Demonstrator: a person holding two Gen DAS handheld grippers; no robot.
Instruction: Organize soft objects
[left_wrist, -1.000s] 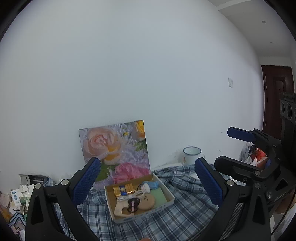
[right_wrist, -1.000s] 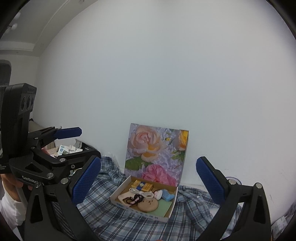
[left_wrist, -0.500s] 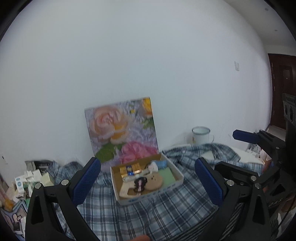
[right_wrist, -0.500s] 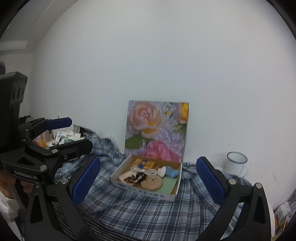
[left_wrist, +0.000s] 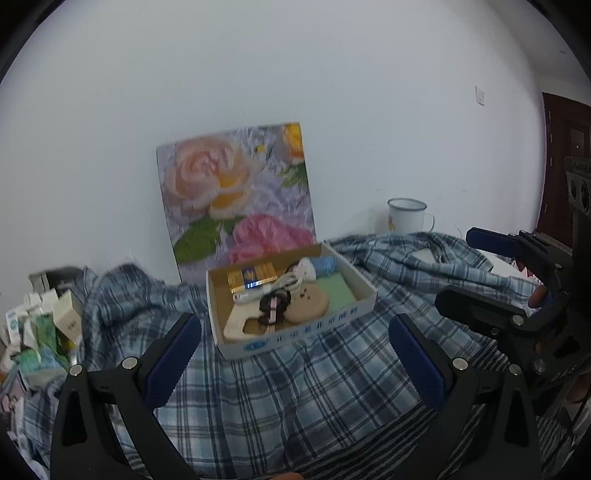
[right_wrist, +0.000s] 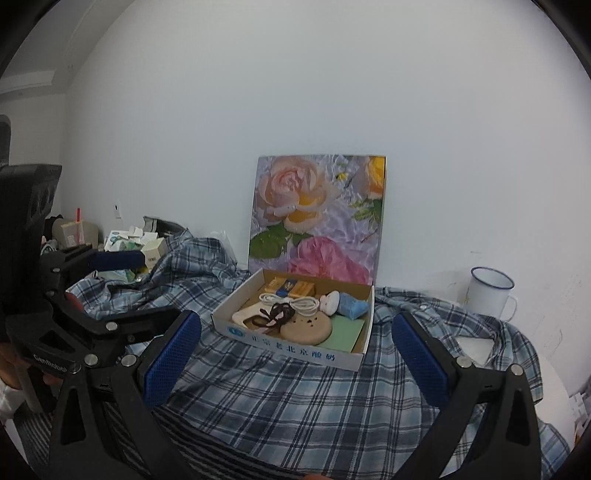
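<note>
A blue and white plaid shirt lies spread over the surface, also in the right wrist view. On it sits an open cardboard box holding a round tan plush, a white cable, a dark hair tie, a blue soft item and a green pad. My left gripper is open and empty, short of the box. My right gripper is open and empty, also short of the box.
A flower picture leans on the white wall behind the box. A white enamel mug stands at the right. Small cartons and clutter pile up at the left. A dark door is at far right.
Both grippers have tilted down and come closer to the box and shirt, which now sit higher and larger in both views. Both stay open and empty.
</note>
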